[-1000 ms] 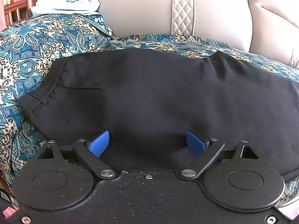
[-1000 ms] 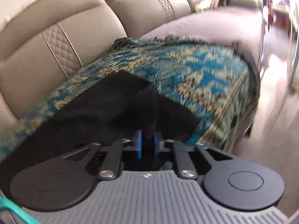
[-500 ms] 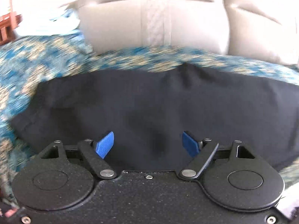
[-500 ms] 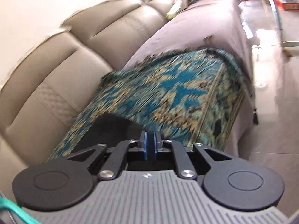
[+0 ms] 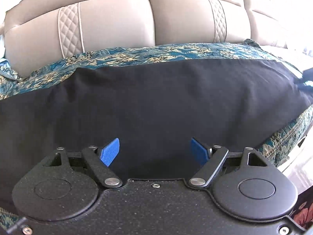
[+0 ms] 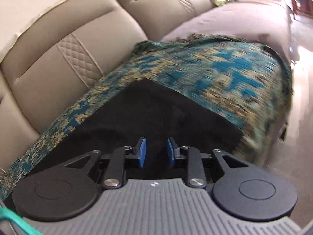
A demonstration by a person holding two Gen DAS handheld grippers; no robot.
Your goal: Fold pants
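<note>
The black pants lie flat in a long band on the blue patterned throw over the sofa seat. My left gripper is open and empty, low over the pants' near edge. In the right wrist view the leg end of the pants lies on the throw. My right gripper is over that end with its jaws parted and nothing between them. A dark shape at the far right of the left wrist view is blurred.
The beige leather sofa back rises behind the pants and shows in the right wrist view. A plain grey seat cover lies beyond the throw. The seat's front edge drops to the floor on the right.
My right gripper has opened from shut and let go of the pants leg end. My left gripper has shifted right along the pants, staying open.
</note>
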